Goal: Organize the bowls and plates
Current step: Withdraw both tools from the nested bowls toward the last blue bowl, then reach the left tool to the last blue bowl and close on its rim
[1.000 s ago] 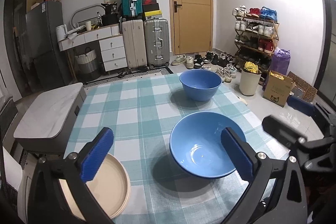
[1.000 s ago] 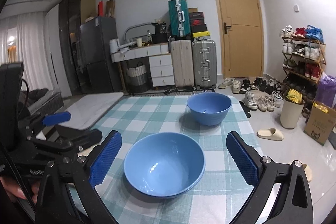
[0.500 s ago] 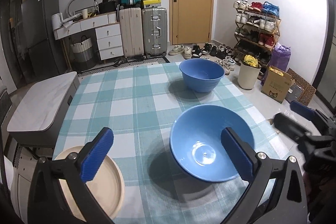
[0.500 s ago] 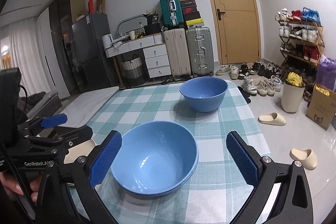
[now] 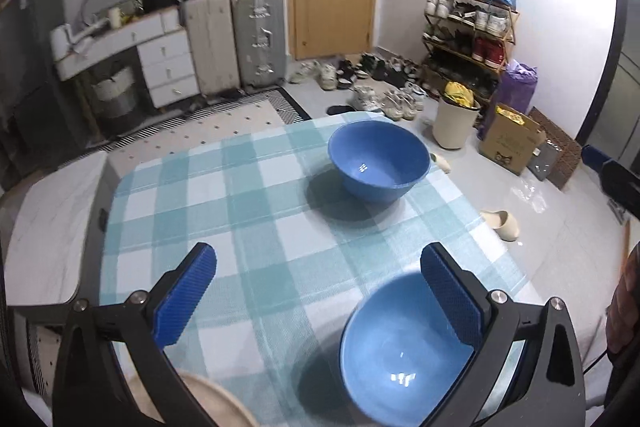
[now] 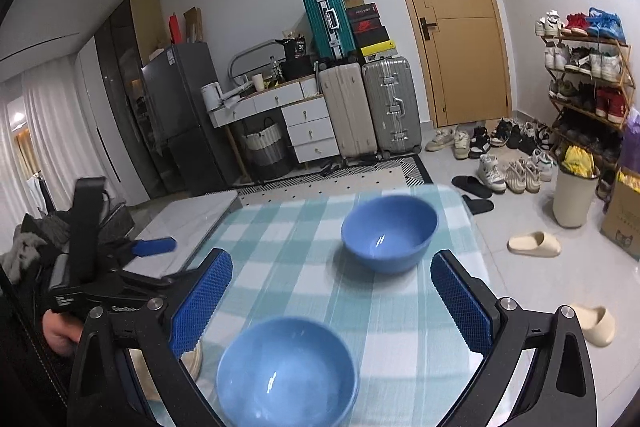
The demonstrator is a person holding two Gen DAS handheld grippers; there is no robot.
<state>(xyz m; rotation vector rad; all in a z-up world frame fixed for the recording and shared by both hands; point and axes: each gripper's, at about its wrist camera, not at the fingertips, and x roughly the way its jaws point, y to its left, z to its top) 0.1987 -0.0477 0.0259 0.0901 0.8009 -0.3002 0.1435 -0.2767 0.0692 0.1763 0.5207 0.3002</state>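
Both grippers, left (image 5: 316, 301) & right (image 6: 332, 301), fingers spread, nothing held; near bowl (image 6: 286, 373) at worktop (image 5: 260, 211) front, far bowl (image 5: 379, 155) beyond; prob. next: grab one, nest w/ other.

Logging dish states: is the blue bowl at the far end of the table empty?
Empty. The far blue bowl stands upright on the checked tablecloth; its inside shows only glare.
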